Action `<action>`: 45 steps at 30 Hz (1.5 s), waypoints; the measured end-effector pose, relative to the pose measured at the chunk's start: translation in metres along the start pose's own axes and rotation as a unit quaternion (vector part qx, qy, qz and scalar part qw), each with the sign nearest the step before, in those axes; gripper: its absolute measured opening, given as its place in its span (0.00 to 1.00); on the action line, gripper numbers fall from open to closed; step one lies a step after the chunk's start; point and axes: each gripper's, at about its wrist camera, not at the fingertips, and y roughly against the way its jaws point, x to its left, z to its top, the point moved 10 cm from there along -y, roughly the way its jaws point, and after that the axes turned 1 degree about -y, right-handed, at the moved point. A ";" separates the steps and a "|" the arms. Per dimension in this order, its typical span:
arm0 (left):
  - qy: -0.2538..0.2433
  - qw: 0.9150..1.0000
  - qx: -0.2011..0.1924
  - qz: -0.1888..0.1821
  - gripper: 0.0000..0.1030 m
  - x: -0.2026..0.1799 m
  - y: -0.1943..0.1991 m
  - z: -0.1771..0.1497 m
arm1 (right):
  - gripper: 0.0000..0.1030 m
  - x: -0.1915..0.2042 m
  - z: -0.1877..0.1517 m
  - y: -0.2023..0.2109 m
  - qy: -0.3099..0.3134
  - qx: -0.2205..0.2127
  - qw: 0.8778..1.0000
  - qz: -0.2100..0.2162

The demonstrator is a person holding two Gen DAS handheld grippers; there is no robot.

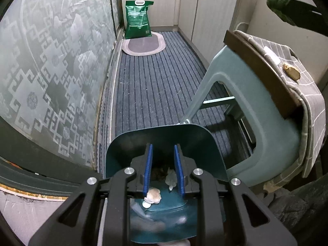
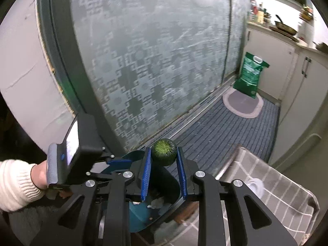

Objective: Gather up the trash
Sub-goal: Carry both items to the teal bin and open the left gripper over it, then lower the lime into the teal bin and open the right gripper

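My left gripper (image 1: 163, 151) is shut on the handle end of a teal dustpan (image 1: 164, 143), held beside a stool. Scraps lie in the pan: a crumpled tissue (image 1: 171, 178), a pale orange peel piece (image 1: 153, 195) and dark bits. My right gripper (image 2: 164, 155) is shut on a green brush handle (image 2: 164, 151), whose round end shows between the blue pads. The same handle (image 1: 287, 10) crosses the top right of the left wrist view. The dustpan (image 2: 155, 205) shows below the right gripper with scraps in it. A brown scrap (image 1: 291, 71) lies on the stool's checked cloth.
A teal plastic stool (image 1: 235, 82) with a grey checked cloth (image 2: 266, 194) stands on the right. A frosted glass sliding door (image 1: 51, 61) runs along the left. A green bag (image 1: 138, 18) and an oval mat (image 1: 143, 45) lie at the far end of the striped carpet (image 1: 160, 86). White cabinets (image 1: 205, 10) line the right.
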 end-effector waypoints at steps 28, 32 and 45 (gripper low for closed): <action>0.043 0.995 -0.088 0.002 0.16 0.045 0.099 0.002 | 0.23 0.068 -0.097 -0.126 0.036 0.190 0.980 0.040; 0.048 0.994 -0.100 0.003 0.16 0.048 0.114 0.002 | 0.23 0.076 -0.117 -0.145 0.037 0.220 0.974 0.043; 0.050 0.989 -0.139 -0.002 0.16 0.046 0.149 0.008 | 0.32 0.082 -0.164 -0.174 0.046 0.284 0.957 0.033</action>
